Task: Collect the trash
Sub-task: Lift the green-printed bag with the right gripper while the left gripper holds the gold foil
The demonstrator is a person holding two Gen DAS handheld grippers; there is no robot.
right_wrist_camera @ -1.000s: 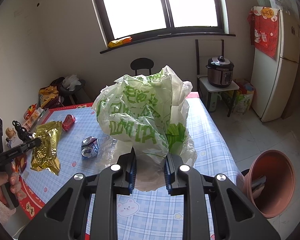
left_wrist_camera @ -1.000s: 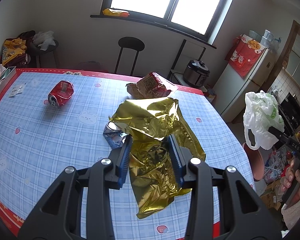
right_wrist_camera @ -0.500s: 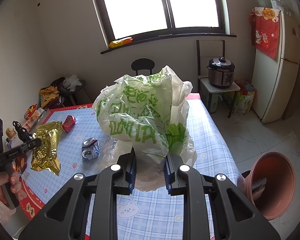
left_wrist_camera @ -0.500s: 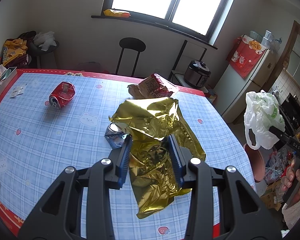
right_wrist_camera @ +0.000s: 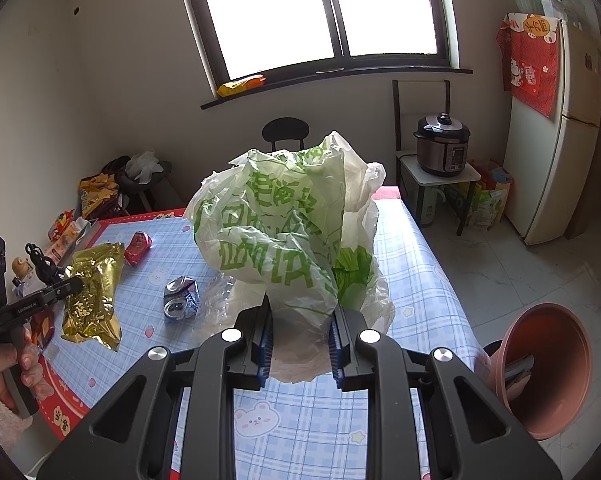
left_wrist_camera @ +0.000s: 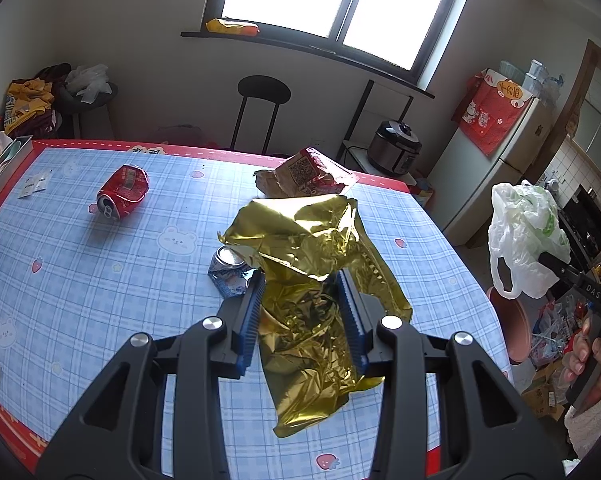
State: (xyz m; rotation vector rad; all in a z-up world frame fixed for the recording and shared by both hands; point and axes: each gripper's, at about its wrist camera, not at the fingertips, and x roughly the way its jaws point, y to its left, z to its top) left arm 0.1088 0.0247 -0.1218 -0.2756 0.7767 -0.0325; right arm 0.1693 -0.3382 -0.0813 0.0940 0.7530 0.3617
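Your left hand-held gripper point(left_wrist_camera: 300, 312) clamps the gold wrapper point(left_wrist_camera: 308, 264) above the surface point(left_wrist_camera: 80, 280), your right hand-held gripper point(right_wrist_camera: 300, 340) pinches the plastic bag point(right_wrist_camera: 284, 232) (mouth not visibly open), while both cans and a snack packet point(left_wrist_camera: 308, 174) lie uncollected.

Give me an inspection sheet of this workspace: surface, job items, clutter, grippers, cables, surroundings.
Surface: table under a blue checked cloth with red border.
Job's things: gold foil bag and white-green plastic bag, both held; red can, crushed silver can and brown snack packet lying loose.
Clutter: small paper slips near the far left edge.
Grippers: left gripper shut on the foil bag; right gripper shut on the plastic bag.
Cables: nothing seen.
Surroundings: stool, rice cooker, fridge, pink bin.
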